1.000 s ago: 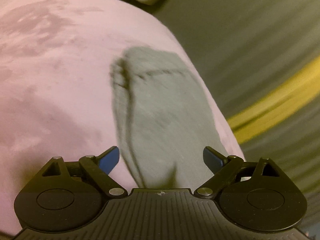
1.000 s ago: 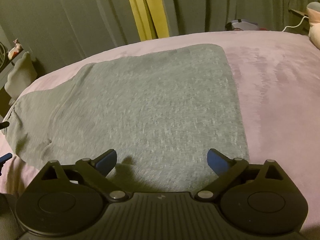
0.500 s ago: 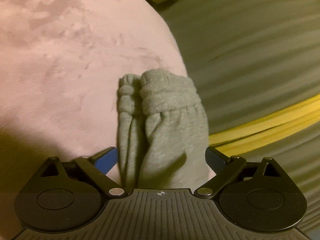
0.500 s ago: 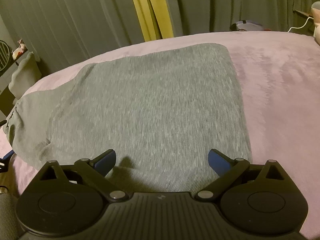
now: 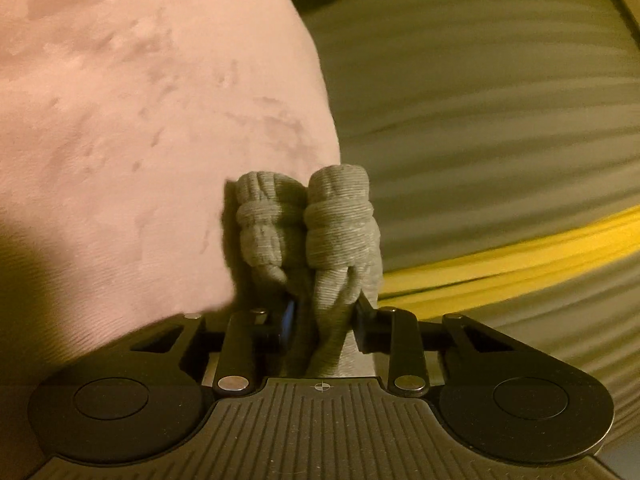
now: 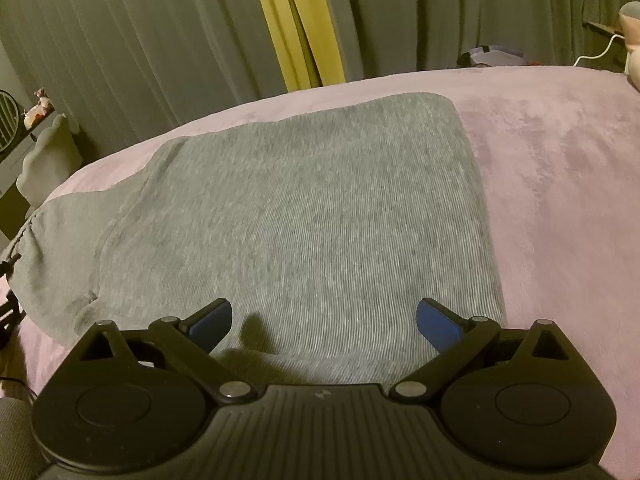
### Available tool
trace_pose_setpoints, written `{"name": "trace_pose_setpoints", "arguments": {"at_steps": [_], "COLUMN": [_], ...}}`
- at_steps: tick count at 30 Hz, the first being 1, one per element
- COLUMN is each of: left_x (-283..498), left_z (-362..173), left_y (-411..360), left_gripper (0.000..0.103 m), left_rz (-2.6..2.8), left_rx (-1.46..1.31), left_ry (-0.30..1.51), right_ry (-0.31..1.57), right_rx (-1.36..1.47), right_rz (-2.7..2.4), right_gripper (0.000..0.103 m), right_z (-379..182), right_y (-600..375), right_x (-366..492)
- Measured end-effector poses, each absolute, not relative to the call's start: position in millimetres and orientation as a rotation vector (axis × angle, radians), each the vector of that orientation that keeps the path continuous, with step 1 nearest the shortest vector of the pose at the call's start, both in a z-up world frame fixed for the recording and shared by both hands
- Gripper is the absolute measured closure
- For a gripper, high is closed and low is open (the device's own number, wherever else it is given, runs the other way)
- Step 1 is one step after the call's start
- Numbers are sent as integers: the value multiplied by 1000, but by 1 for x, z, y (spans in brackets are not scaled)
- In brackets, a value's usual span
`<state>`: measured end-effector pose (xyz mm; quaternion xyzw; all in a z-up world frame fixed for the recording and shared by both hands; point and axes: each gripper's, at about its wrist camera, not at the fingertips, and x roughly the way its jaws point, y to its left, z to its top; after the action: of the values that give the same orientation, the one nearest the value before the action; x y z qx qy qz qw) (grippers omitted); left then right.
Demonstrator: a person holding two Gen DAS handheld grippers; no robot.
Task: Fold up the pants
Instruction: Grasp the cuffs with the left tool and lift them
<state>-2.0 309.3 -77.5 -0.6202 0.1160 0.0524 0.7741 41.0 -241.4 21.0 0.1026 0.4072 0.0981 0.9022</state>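
Observation:
Grey sweatpants (image 6: 304,216) lie flat on a pink bed cover (image 6: 560,184), folded lengthwise, with the leg ends toward the left edge of the right wrist view. My left gripper (image 5: 324,312) is shut on the bunched ribbed cuffs of the pants (image 5: 316,224), which stick up between its jaws at the bed's edge. My right gripper (image 6: 324,316) is open and empty, hovering over the near edge of the pants.
Grey curtains (image 6: 140,48) with a yellow strip (image 6: 296,24) hang behind the bed. A pale cushion (image 6: 48,156) and a shelf with small items stand at the left. A white cable (image 6: 600,52) and a soft toy lie at the far right.
My left gripper closed on the pants cuffs, which were loose between its open jaws before. My right gripper stayed open and held nearly still over the pants.

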Motion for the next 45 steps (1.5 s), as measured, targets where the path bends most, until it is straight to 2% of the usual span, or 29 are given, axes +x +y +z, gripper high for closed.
{"name": "trace_pose_setpoints", "arguments": {"at_steps": [1,4,6,7,11,14,21,27,31,34,36,37,38,39,40,41,45], "left_x": [0,5,7,8,10,4,-2,-2,-2,3,2,0,-4,-4,-8,-11,-30], "left_z": [-77,-77,-76,-75,-76,-60,31,91,87,59,40,33,30,29,30,33,53], "left_y": [309,308,308,308,308,301,227,110,21,-41,-64,-70,-71,-69,-64,-60,-27], "left_gripper": [59,50,47,50,75,81,86,88,88,82,83,79,67,61,50,43,27], "left_rz": [128,149,148,152,206,213,109,-163,-354,-480,-511,-547,-553,-560,-563,-552,-449], "left_rx": [-1330,-1328,-1323,-1317,-1283,-1229,-777,-463,-204,28,141,169,176,182,186,186,56], "left_ry": [269,288,291,293,323,294,227,251,336,493,562,603,628,621,605,602,579], "right_ry": [841,840,838,838,836,832,787,748,714,694,683,677,670,666,665,667,687], "right_rx": [208,203,207,211,213,228,347,413,491,550,574,584,595,606,611,610,587], "right_rz": [201,199,201,201,201,204,219,205,176,168,153,147,146,153,161,166,226], "right_gripper": [4,4,4,4,4,4,4,4,4,4,4,4,4,4,4,4,4], "right_z": [21,21,22,22,21,22,25,32,36,40,41,41,42,43,43,43,44], "right_y": [-241,-240,-241,-242,-242,-245,-262,-276,-290,-302,-308,-310,-312,-314,-314,-313,-304], "right_x": [42,42,41,42,41,41,37,33,25,19,16,13,11,10,10,10,16]}}
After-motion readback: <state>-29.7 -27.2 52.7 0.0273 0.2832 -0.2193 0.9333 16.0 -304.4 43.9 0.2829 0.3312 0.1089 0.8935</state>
